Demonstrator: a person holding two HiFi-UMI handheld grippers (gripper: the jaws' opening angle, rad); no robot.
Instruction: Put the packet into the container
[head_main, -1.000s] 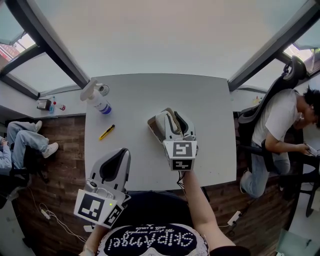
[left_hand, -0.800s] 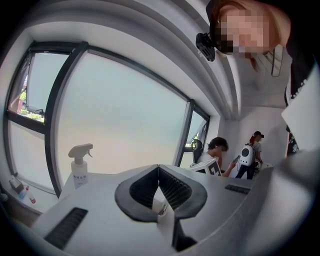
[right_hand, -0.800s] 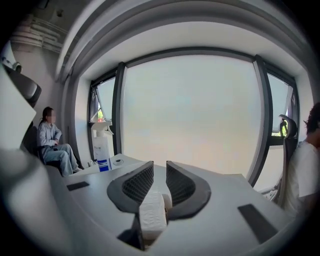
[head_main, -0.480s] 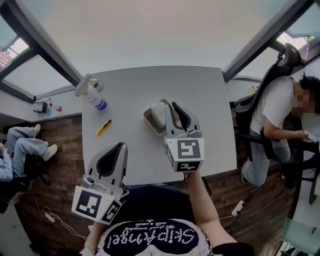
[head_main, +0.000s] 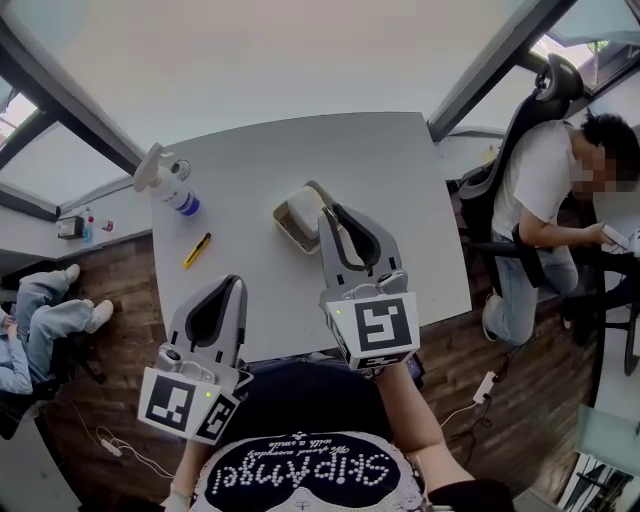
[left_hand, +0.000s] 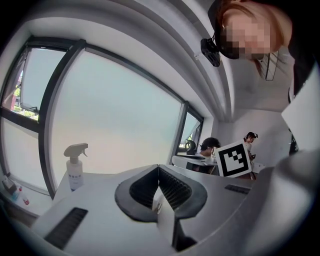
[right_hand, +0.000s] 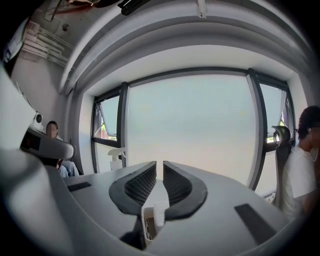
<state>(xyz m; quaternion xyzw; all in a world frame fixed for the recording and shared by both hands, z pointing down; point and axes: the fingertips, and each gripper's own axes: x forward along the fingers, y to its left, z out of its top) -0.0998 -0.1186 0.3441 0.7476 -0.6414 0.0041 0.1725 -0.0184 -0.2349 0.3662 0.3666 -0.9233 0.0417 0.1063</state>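
1. L gripper (head_main: 230, 290): nearest, over the near table edge. Jaws together, holding nothing.
2. R gripper (head_main: 330, 215): over the table (head_main: 300, 150), tips just beside the container (head_main: 279, 214). Jaws have just been closing; now a thin slit apart w/ nothing between them.
3. Packet (head_main: 303, 212): white, lies inside the container. Task looks done.
4. Handling (judged): packet is light, soft and prob. slick. If regripping, pinch one free end or edge, not the flat middle. The container is shallow and light, so it may slide if nudged.
5. Clearance: yellow cutter (head_main: 197, 250) and spray bottle (head_main: 172, 188) sit well left of the container. Far half of the table is bare. Seated person (head_main: 545, 190) is beyond the R table edge.
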